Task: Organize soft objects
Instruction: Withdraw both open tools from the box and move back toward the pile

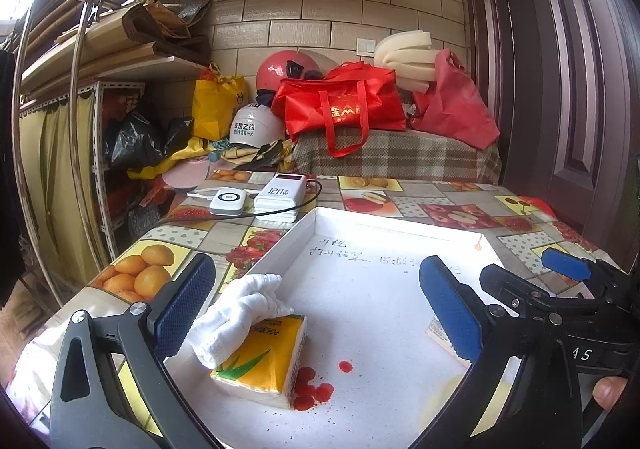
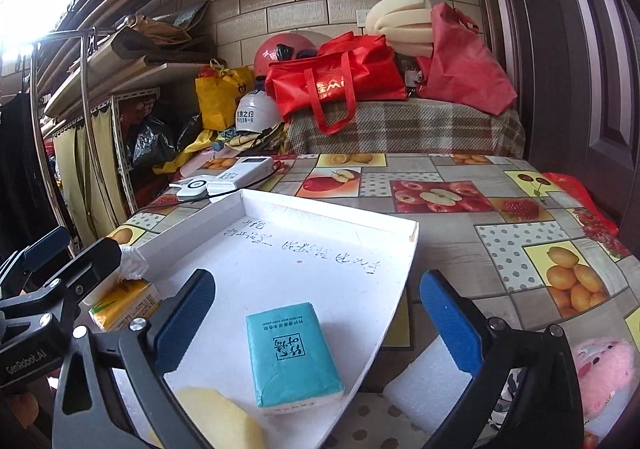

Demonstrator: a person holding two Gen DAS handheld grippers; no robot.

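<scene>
The left claw [image 1: 318, 307] stood with its jaws spread wide, its blue-padded fingers [image 1: 185, 305] well apart and pressing on nothing. It pointed forward and slightly downward. In its own camera's view, the right claw [image 1: 520, 281] showed at the right edge, black-framed with blue pads, and a fingertip of the person's hand [image 1: 610, 393] showed beside its body. The right claw [image 2: 318, 319] was likewise wide open, its blue pads [image 2: 450, 319] clear of any contact, tilted a little downward. The left claw [image 2: 60, 253] appeared at the left edge of that view, just beside it.
</scene>
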